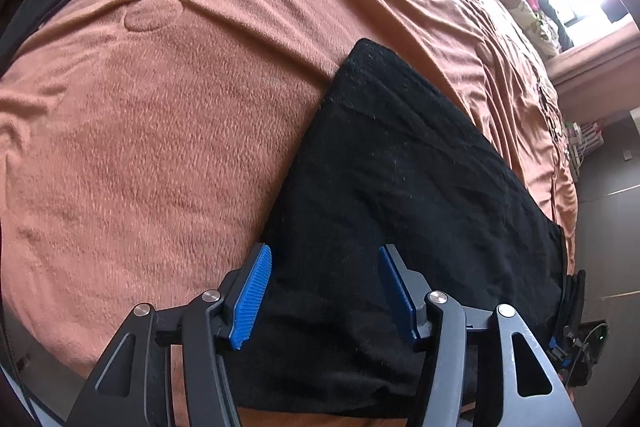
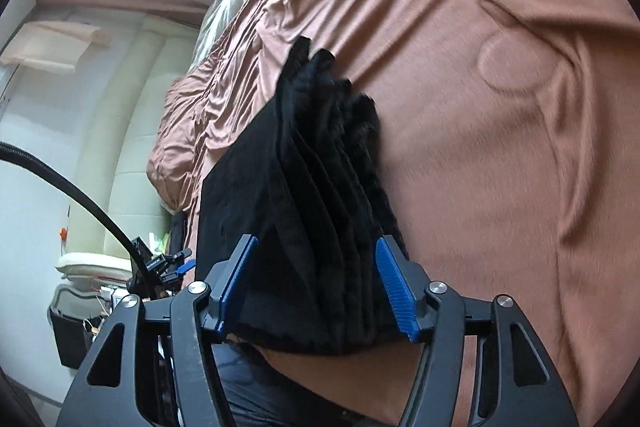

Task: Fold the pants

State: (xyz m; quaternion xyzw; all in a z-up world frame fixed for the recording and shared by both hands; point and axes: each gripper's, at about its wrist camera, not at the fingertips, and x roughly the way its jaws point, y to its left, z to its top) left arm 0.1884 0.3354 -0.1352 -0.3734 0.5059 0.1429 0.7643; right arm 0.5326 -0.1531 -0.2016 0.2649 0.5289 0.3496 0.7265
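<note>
My left claw (image 1: pixel 325 293) spread wide, gripping nothing, low centre, over near edge of pants (image 1: pixel 400 187). My right claw (image 2: pixel 316 287) likewise apart, straddling stacked fold edges. Pants lie centre frame on bed (image 1: pixel 160 127), folded. Judgement: square layers, press flat before releasing. No readable writing.
</note>
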